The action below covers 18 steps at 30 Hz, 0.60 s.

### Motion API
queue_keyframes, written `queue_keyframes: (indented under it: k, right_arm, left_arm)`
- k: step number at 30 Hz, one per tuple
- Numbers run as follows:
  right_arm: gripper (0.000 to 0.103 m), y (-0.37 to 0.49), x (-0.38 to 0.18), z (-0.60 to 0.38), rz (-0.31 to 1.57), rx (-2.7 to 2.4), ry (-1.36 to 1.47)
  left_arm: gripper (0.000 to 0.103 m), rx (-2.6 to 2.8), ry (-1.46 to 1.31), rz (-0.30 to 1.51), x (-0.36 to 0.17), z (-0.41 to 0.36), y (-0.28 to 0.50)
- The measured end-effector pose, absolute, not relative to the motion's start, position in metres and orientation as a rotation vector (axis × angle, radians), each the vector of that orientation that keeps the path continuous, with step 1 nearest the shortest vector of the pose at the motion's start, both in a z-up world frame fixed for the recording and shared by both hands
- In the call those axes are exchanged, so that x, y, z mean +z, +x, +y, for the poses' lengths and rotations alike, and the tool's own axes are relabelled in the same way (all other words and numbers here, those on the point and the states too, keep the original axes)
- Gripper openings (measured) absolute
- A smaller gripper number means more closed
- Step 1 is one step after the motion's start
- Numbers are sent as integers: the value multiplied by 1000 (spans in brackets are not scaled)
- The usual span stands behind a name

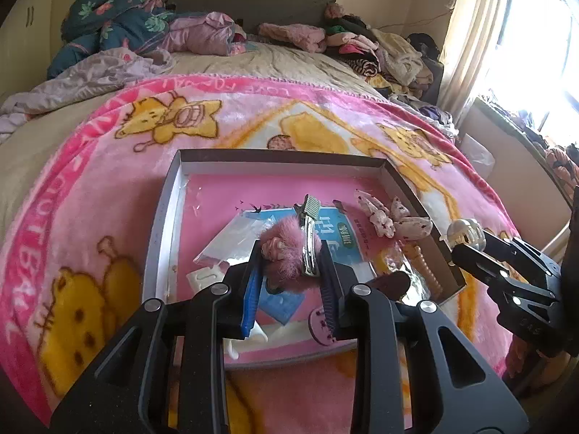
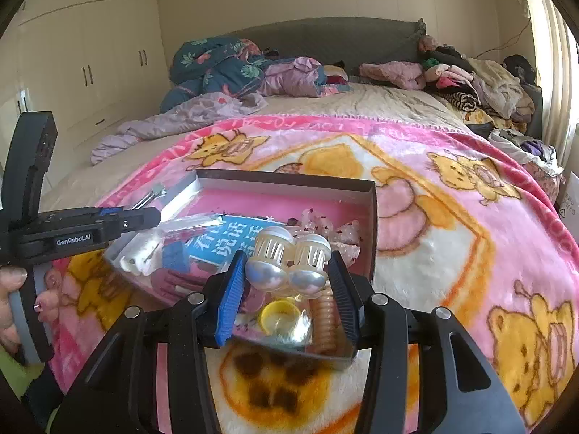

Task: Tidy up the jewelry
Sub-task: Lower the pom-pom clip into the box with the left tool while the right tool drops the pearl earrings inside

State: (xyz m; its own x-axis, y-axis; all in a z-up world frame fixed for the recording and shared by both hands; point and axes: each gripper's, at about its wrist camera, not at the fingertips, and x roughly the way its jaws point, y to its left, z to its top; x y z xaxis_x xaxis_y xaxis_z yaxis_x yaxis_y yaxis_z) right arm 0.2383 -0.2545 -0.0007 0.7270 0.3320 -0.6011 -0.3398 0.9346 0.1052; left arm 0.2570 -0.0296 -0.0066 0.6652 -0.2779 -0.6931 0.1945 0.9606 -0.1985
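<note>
**Both grippers loaded over the jewelry box**

Black gripper arms fill the foreground of each wrist view. Between the fingers of the left gripper (image 1: 289,264) sits a fluffy pink hair clip (image 1: 289,253), its silver metal snap bar pressed against the right-hand pad while the fur bulges toward the blue pad (image 1: 253,289) on the other side; the fingers are closed narrowly on it. It hangs above the middle of the shallow gray box (image 1: 163,217), whose inside is lined pink.

From the other side, the right gripper (image 2: 287,271) pinches a cream pearl claw clip (image 2: 289,260), its two rounded pearly lobes facing the camera and its slotted barrels pointing away. It is held over the near right corner of the box (image 2: 374,224).

Down in the box lie a blue printed card (image 1: 325,231) with white characters, a crinkled clear plastic bag (image 1: 231,238), a floral fabric bow (image 1: 394,217) against the right wall, a peach spiral hair tie (image 2: 325,318) and a yellow ring (image 2: 278,313) under clear wrap. A small green-striped clip (image 1: 312,207) rests on the card just beyond the fur.

All of it sits on a pink cartoon-bear blanket (image 1: 90,217) spread across the bed, with heaps of clothes (image 1: 362,43) piled along the headboard and a white wardrobe (image 2: 90,54) to the left.
</note>
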Motion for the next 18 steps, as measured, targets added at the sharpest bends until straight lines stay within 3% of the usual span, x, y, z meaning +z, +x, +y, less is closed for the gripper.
queue_keyframes:
  k: [18]
  right_arm:
    - [45,255,-37,-246,755,351,-17]
  left_arm:
    - [22,-306,-95,855,-34,-48,277]
